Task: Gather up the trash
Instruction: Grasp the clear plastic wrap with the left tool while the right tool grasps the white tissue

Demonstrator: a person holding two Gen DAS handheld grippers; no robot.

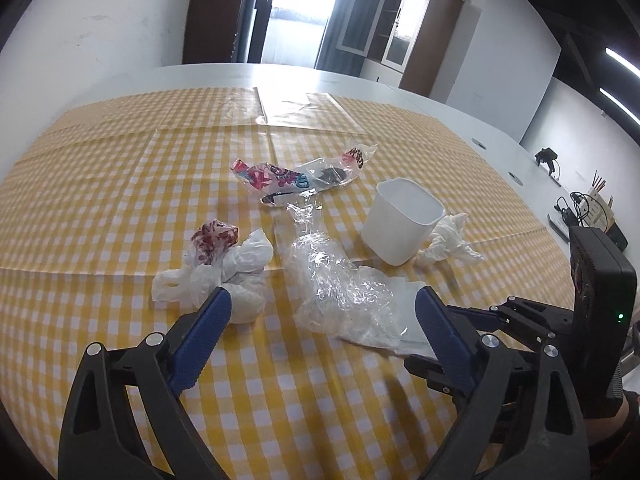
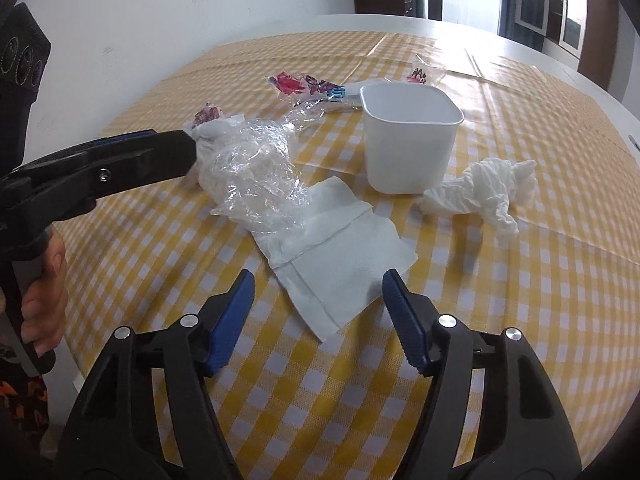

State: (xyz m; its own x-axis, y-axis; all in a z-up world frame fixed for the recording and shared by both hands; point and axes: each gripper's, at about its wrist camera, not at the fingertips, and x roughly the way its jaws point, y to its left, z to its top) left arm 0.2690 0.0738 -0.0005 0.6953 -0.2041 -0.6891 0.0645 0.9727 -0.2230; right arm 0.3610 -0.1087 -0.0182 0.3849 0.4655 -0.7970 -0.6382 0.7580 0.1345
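Note:
Trash lies on a yellow checked tablecloth (image 1: pixel 100 200). My left gripper (image 1: pixel 324 298) stands open, low over crumpled clear plastic wrap (image 1: pixel 340 288), its left fingertip (image 1: pixel 220 300) beside a white plastic bag (image 1: pixel 240 272) with a red-printed wrapper (image 1: pixel 214 240) on it. My right gripper (image 2: pixel 318 280) is open above the near corner of a flat white napkin (image 2: pixel 332 248), and its pads do not touch it. A white tub (image 2: pixel 408 140) stands upright behind it, with a crumpled tissue (image 2: pixel 488 192) to its right. A colourful printed wrapper (image 1: pixel 296 180) lies farther back.
A flat clear plastic sheet (image 1: pixel 304 112) lies at the cloth's far edge. The bare white table (image 1: pixel 460 120) continues beyond, with cables and a holder (image 1: pixel 592 208) at the far right. A white wall (image 2: pixel 160 20) is close on the left. A hand (image 2: pixel 44 292) holds the left gripper.

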